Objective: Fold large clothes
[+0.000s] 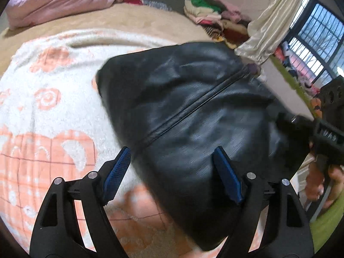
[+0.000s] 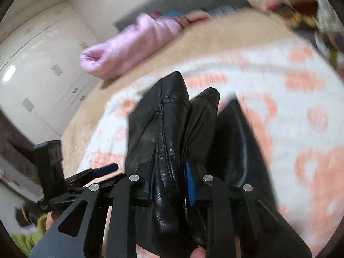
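A black leather jacket [image 1: 185,107] with a zip seam hangs over the white and peach blanket [image 1: 43,99] on the bed. My left gripper [image 1: 172,161] is open, its blue pads wide apart on either side of the jacket's lower edge, gripping nothing. My right gripper [image 2: 171,172] is shut on a bunched fold of the black jacket [image 2: 169,124], which rises between its blue pads. The right gripper also shows at the right edge of the left wrist view [image 1: 322,129]. The left gripper shows at the lower left of the right wrist view [image 2: 103,169].
A pink quilt [image 1: 60,0] lies at the far side of the bed. A pile of mixed clothes [image 1: 215,17] and a cream curtain [image 1: 271,21] stand at the far right. White wardrobe doors [image 2: 36,60] are on the left in the right wrist view.
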